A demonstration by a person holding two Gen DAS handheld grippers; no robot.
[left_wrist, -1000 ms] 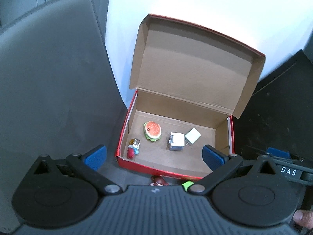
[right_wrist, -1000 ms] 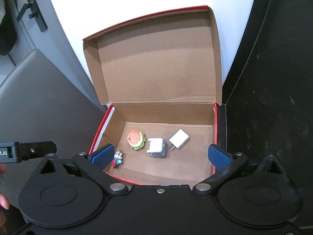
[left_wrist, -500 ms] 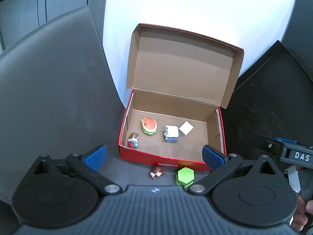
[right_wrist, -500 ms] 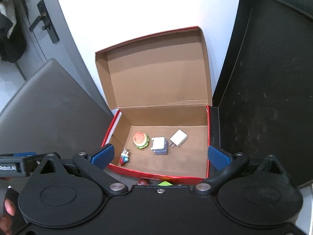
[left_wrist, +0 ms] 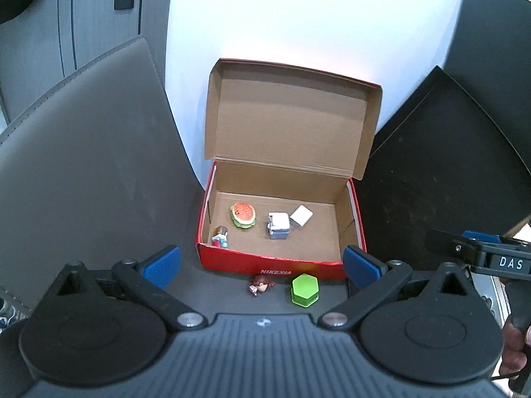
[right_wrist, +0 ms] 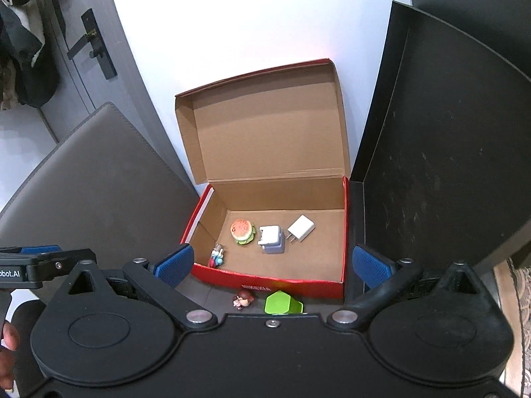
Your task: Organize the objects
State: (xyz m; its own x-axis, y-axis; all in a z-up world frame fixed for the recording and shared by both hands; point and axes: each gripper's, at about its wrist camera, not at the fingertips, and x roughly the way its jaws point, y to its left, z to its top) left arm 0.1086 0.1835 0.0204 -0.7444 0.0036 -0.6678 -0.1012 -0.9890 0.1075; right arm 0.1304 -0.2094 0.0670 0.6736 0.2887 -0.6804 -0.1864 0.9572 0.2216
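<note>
A red cardboard box (left_wrist: 272, 263) (right_wrist: 298, 284) stands open on a grey surface, lid up against a white wall. Inside lie a burger toy (left_wrist: 243, 214) (right_wrist: 243, 231), a grey-white charger block (left_wrist: 278, 225) (right_wrist: 272, 239), a white plug adapter (left_wrist: 301, 216) (right_wrist: 301, 228) and a small figurine (left_wrist: 220, 236) (right_wrist: 217, 255). In front of the box sit a brown-haired figurine (left_wrist: 261, 283) (right_wrist: 243, 299) and a green hexagonal block (left_wrist: 304, 290) (right_wrist: 282, 302). My left gripper (left_wrist: 262, 262) and my right gripper (right_wrist: 272, 262) both hang open above the box front, holding nothing.
A grey padded chair back (left_wrist: 83, 152) (right_wrist: 99, 182) rises at the left. A black panel (left_wrist: 441, 165) (right_wrist: 431, 152) stands at the right. In the right wrist view a door with a handle (right_wrist: 93, 44) is at the far left. A hand (left_wrist: 514, 348) holds the other gripper.
Both grippers have pulled back and up from the box. The box looks smaller, and the brown-haired figurine and green block in front of it have come into view.
</note>
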